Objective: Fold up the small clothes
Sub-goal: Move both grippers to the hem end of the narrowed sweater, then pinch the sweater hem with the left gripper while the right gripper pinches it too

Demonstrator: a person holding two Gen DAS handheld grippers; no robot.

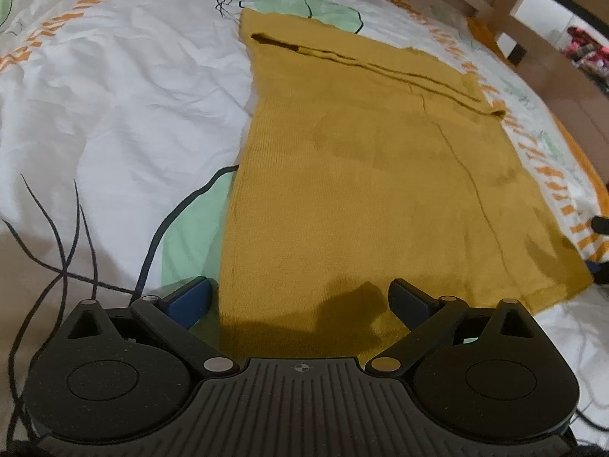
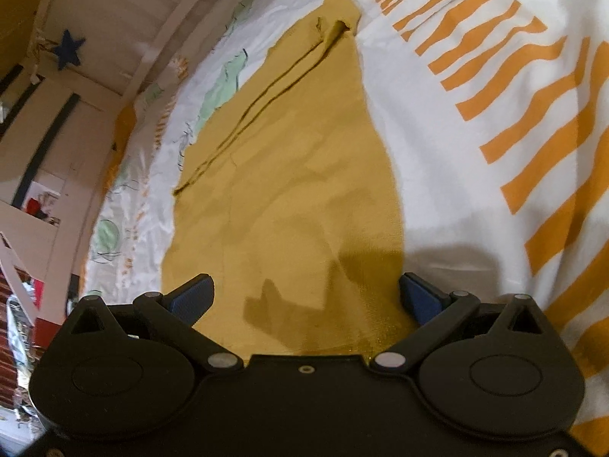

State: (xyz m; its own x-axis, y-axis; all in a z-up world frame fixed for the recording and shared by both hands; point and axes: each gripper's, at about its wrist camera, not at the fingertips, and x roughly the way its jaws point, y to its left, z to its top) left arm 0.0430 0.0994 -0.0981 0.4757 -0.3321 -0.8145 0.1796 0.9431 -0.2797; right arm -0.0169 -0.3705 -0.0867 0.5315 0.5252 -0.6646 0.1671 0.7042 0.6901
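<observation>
Hovering low with jaws spread wide and holding nothing, the left gripper and right gripper point along the mustard garment, spread flat ahead on the patterned bedsheet. Beyond stands wooden furniture.

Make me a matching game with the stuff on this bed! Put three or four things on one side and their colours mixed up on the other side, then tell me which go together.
Things:
1. knitted garment
2. stripes on the bedsheet
3. star on the wall
4. leaf shape on the bedsheet

Colours:
A. dark blue
B. pale green
C. mustard yellow
D. orange

Pairs: 1-C, 2-D, 3-A, 4-B
</observation>
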